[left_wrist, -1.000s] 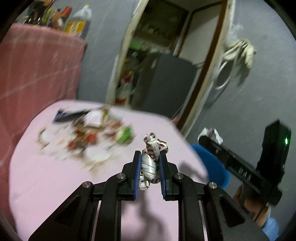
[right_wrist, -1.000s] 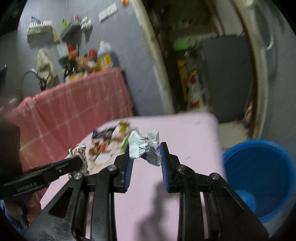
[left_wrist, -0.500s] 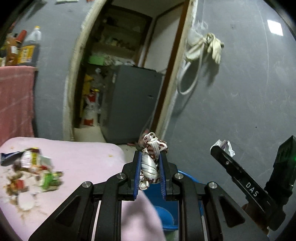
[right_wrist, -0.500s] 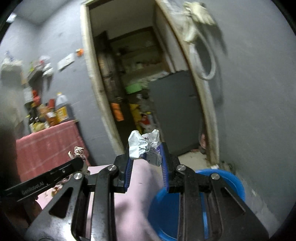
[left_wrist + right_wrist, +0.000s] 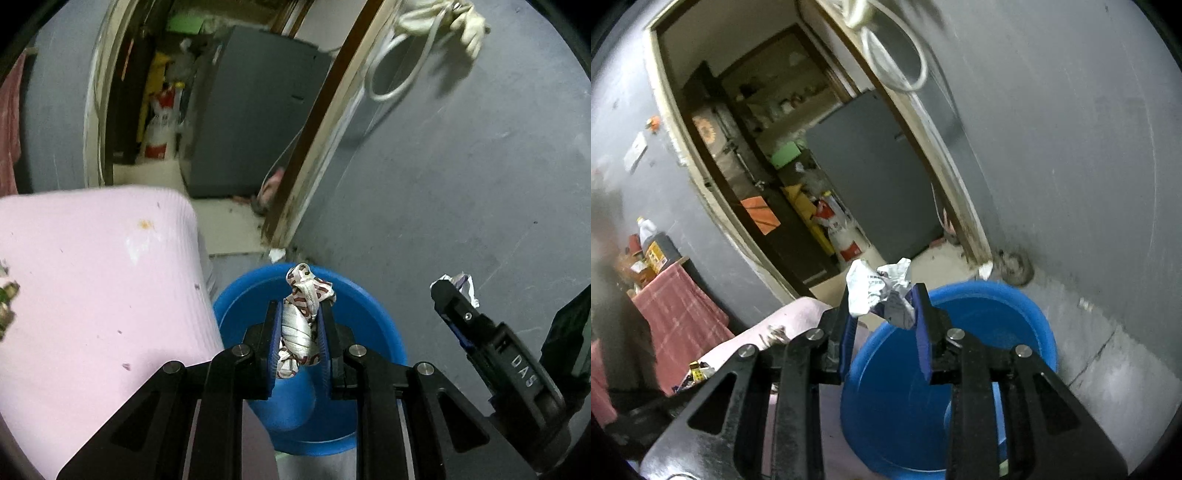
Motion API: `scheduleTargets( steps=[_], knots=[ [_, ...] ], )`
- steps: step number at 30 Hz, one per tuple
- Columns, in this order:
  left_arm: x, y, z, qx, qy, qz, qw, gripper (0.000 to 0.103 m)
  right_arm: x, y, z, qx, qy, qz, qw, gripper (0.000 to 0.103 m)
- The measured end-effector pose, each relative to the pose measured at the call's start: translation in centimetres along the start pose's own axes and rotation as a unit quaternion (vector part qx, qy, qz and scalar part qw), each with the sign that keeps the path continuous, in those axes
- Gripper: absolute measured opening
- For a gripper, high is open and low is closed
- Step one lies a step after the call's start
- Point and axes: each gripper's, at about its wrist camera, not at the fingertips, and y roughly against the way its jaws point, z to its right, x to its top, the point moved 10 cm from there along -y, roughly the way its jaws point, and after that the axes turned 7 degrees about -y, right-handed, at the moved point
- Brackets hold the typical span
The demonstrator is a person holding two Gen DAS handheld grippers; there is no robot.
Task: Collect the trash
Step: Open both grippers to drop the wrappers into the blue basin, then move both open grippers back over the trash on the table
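My left gripper point(image 5: 298, 314) is shut on a crumpled white and dark red wrapper point(image 5: 301, 317) and holds it above the blue bucket point(image 5: 365, 332). My right gripper point(image 5: 884, 301) is shut on a crumpled white and silver wrapper point(image 5: 882, 291), held over the near rim of the same bucket point(image 5: 1027, 317). The right gripper also shows at the right of the left wrist view point(image 5: 458, 295), beside the bucket. A few scraps of trash point(image 5: 5, 295) lie at the left edge of the pink table.
The pink table point(image 5: 92, 277) stands directly left of the bucket, its corner next to the rim. A grey wall point(image 5: 461, 166) rises behind the bucket. An open doorway point(image 5: 798, 147) with a grey cabinet point(image 5: 882, 177) lies beyond. A red cloth-covered surface with bottles point(image 5: 657, 254) is far left.
Both grippers have swung right from the trash pile on the table and tilted down over the blue bucket. Each still holds its wrapper.
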Motion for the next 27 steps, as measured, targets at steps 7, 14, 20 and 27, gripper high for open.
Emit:
scheduleTargets(
  steps=[7,14,20,27],
  knots=[
    [-1.5,-2.2,-0.8,0.022,0.008,-0.022,0.9995,0.025,-0.6,-2.0,2.8,-0.006,-0.068,-0.039,0.997,0.053],
    [-1.4,-0.8,-1.1,0.019,0.025,-0.014,0.9994,0.039,-0.1,-1.9,2.6,0.000,-0.072,-0.035,0.997,0.060],
    [-0.5,1.6,-1.7,0.046,0.025,0.018,0.9985,0.047,0.4,-1.3,1.7,-0.004,-0.046,-0.019,0.999,0.069],
    [0.8,7.1,-4.7,0.114,0.014,0.089,0.9894,0.073,0.7,-0.4,-1.0,-0.006,0.007,0.010,1.000,0.090]
  ],
)
